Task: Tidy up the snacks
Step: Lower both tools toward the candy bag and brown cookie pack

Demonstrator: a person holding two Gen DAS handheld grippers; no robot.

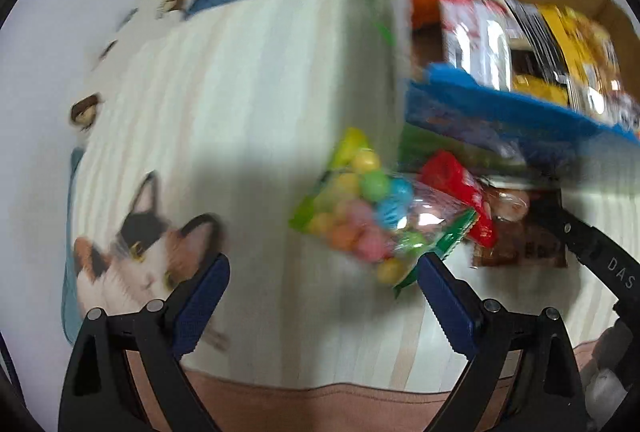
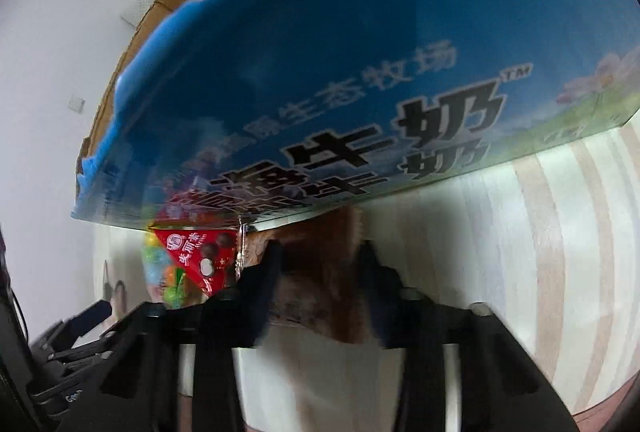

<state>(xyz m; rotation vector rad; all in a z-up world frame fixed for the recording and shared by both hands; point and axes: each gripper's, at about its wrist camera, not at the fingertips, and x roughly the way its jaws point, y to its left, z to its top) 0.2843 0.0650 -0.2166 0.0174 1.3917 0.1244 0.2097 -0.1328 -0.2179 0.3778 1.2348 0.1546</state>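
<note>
1. On pale striped floor [image 1: 248, 79], beside a cat-print cloth [image 1: 136, 244]: blue milk carton box [image 2: 360, 43], top cut open, holds several packets already; it is the biggest thing in both views.
2. Loose snacks lie just outside box's near wall: candy-ball bag [image 1: 368, 216], red chocolate packet [image 1: 460, 191] overlapping it, brown snack packet [image 2: 320, 272] beside that, under the box edge.
3. Right gripper [image 2: 320, 264]: jaws narrow, pinched on brown snack packet; both fingers press its sides. Grip looks mid-packet, but blur hides the pad contact detail.
4. Left gripper [image 1: 324, 288]: jaws wide, nothing between them; the candy-ball bag's corner lies just beside one blue pad [image 1: 444, 296].
5. Step, judged: lift brown packet into box. Do well: raise straight up first so it slides clear of the red packet, then clear the box's torn rim before moving over, release low inside.
6. Left next, judged: centre jaws over the candy-ball bag's bulk, not its thin sealed edge, or it slips.
</note>
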